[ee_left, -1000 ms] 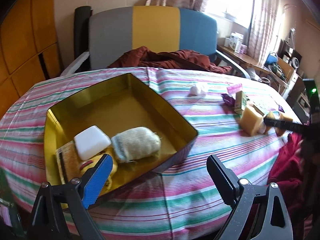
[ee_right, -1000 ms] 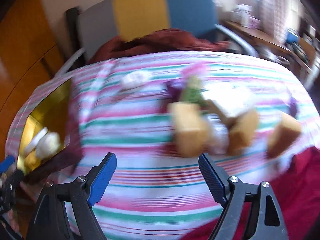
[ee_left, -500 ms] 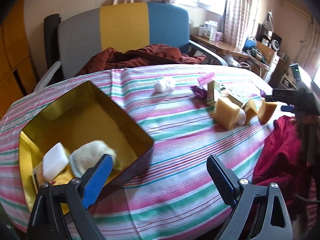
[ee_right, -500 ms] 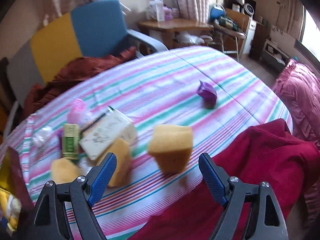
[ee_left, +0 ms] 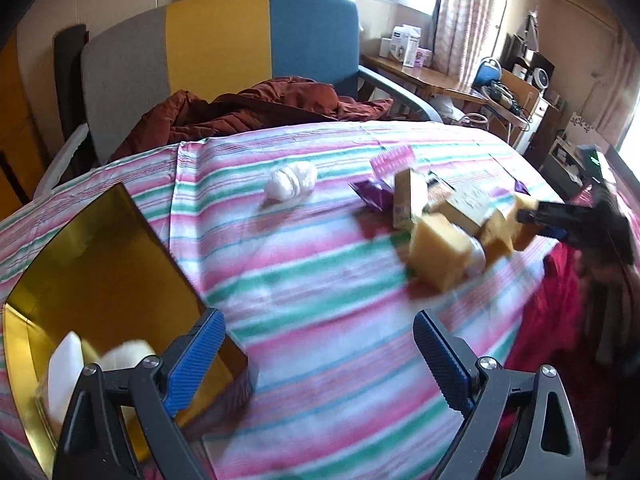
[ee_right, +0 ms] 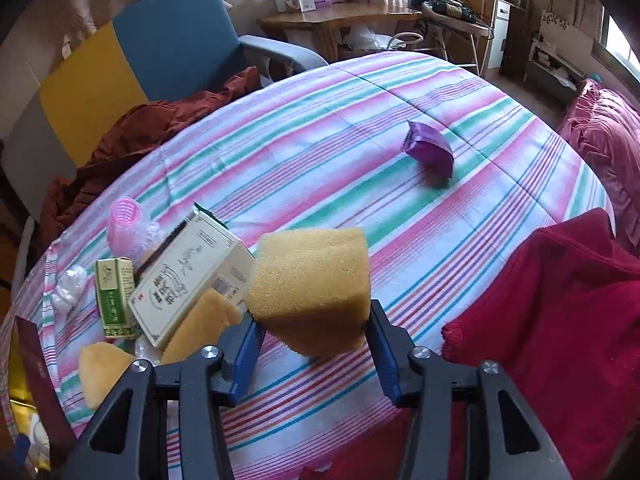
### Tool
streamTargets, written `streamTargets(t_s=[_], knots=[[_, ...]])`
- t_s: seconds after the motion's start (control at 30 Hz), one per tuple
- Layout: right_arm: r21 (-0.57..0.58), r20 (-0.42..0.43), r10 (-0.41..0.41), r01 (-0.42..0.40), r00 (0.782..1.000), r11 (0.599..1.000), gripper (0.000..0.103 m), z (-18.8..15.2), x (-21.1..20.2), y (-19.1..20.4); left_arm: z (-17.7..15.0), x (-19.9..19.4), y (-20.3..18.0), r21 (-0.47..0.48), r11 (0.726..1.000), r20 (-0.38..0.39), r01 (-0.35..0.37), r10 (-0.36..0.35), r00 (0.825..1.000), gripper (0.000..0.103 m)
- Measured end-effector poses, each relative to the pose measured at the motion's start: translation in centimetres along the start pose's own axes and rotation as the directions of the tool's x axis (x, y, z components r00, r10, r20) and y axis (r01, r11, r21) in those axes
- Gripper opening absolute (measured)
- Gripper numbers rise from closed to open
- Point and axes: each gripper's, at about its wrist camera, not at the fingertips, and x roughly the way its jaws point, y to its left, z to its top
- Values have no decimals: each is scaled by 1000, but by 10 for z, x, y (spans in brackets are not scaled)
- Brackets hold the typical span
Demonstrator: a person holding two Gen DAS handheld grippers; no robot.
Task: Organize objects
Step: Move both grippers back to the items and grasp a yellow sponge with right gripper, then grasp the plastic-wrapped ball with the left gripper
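straddling the yellow sponge (ee_right: 310,292), the right gripper (ee_right: 310,350) has a blue pad on each flank of the block; the pads look to be touching it, though from this angle i cannot tell whether they actually clamp it or are only about to. the sponge stands near the table's front edge on the striped cloth (ee_right: 360,160), its long axis running roughly across the jaws. the left gripper (ee_left: 316,354) hangs wide apart and empty, just beside the gold tin (ee_left: 100,264) at the table's left end, which already holds a white block (ee_left: 64,372) and a pale pad. so the tin lies well to the left of the held-or-nearly-held sponge, and the carry probably has to pass over the cluster between them: a cream carton (ee_right: 188,280), a small green box (ee_right: 114,296), two more sponges (ee_right: 102,368), a pink roller (ee_right: 126,224). a purple packet (ee_right: 430,150) lies apart, farther back. the red cloth (ee_right: 540,320) drapes the near edge beside the right gripper.
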Motion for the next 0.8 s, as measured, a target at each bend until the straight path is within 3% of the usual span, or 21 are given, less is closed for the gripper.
streamTargets(t_s=[0.23, 0.4, 0.7, 0.8], knots=[[58, 102, 68, -74, 992, 996, 50, 4, -20, -11, 52, 46, 24, -109, 994, -56, -26, 20, 998, 96], [48, 122, 96, -102, 988, 994, 50, 11, -18, -9, 84, 85, 34, -149, 987, -83, -60, 48, 995, 96], [21, 128, 162, -165, 979, 986, 50, 13, -16, -4, 118, 166, 42, -110, 983, -152, -150, 133, 979, 90], [12, 120, 175, -178, 977, 984, 50, 13, -14, -2, 121, 185, 40, -85, 986, -181, -144, 127, 975, 80]])
